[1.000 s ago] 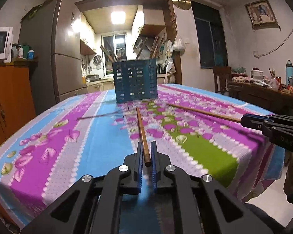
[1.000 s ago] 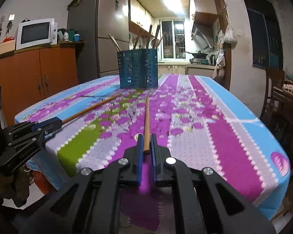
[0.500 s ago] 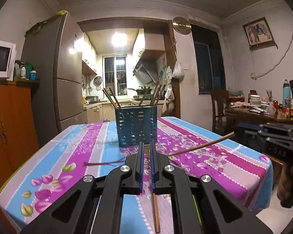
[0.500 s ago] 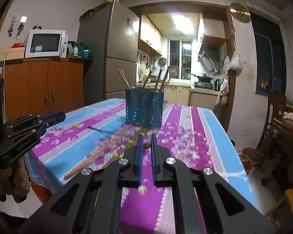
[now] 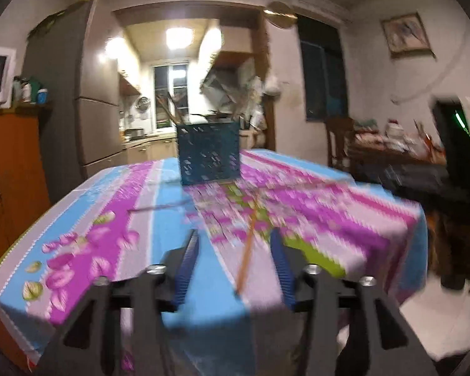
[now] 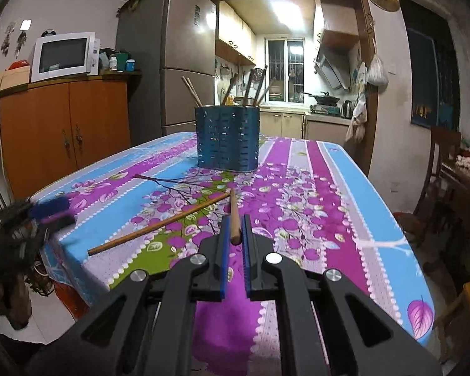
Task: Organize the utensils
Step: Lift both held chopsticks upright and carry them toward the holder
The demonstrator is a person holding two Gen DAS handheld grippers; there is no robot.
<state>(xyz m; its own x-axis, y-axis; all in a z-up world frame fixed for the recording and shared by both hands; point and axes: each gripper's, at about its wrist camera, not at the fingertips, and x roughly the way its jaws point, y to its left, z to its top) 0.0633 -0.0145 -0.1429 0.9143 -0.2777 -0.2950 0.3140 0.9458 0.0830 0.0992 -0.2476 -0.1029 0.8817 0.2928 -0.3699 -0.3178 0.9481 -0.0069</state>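
Floral cloth covers the bench (image 6: 376, 188), with a perforated blue utensil holder (image 6: 228, 138) standing at its far middle and one wooden chopstick (image 6: 159, 224) lying loose on the cloth. The right gripper (image 6: 235, 244) has its fingers pressed together on the butt of a second chopstick (image 6: 233, 216), while the left gripper (image 5: 233, 266) has its fingers opening with nothing pinched between them. Such sticks look light, stiff and smooth, so a hold near the thick end should steady them, though they may pivot or slip.
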